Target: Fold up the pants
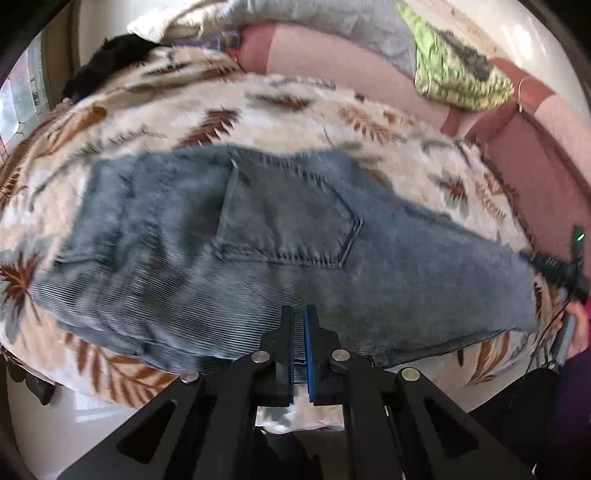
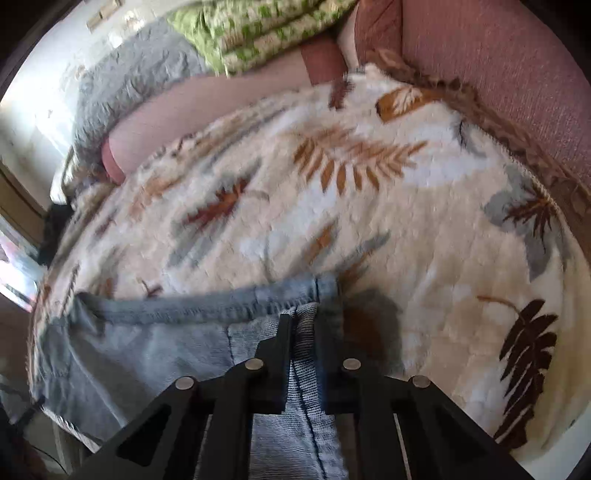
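Observation:
Blue-grey jeans (image 1: 280,236) lie on a fluffy leaf-print blanket (image 1: 295,110), back pocket up, folded over on themselves. My left gripper (image 1: 299,314) is shut on the near edge of the jeans, denim pinched between its black and blue fingers. In the right wrist view the jeans (image 2: 155,343) show a hem seam running across. My right gripper (image 2: 303,321) is shut on a fold of the denim by that hem, with fabric running down between its fingers. The right gripper also shows at the far right of the left wrist view (image 1: 565,266).
The blanket (image 2: 369,184) covers a pink sofa (image 2: 498,74). A green patterned cushion (image 1: 458,70) and a grey throw (image 1: 332,22) lie along the sofa back. A black garment (image 1: 110,59) lies at the far left.

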Available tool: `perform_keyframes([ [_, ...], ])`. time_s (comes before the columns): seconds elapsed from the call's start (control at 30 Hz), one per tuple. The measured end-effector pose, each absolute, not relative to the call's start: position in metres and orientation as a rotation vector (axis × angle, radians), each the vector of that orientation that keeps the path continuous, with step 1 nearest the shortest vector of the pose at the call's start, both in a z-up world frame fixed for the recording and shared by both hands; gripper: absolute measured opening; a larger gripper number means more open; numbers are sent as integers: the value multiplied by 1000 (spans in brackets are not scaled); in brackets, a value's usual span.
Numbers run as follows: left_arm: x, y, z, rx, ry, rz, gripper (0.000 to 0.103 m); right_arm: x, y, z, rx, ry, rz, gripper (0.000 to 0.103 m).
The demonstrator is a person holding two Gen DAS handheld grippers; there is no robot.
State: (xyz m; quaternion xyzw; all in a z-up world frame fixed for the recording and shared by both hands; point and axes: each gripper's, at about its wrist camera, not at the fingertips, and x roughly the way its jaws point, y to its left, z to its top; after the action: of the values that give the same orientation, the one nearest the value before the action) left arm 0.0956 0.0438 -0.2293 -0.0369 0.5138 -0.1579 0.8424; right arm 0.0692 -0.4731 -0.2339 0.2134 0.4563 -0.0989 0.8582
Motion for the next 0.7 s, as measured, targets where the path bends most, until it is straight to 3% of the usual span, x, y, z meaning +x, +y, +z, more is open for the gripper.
perform_keyframes([
  [0.2, 101, 39, -245, -58, 1127, -316, 5, 74, -485, -213, 469, 802, -260, 11],
  [0.47, 98, 37, -251, -29, 1133, -306, 5, 88, -524, -254, 579, 889, -412, 11],
  [0.7, 90, 34, -245, -10, 1125, -313, 6, 34, -505, -217, 673, 754, -176, 11],
])
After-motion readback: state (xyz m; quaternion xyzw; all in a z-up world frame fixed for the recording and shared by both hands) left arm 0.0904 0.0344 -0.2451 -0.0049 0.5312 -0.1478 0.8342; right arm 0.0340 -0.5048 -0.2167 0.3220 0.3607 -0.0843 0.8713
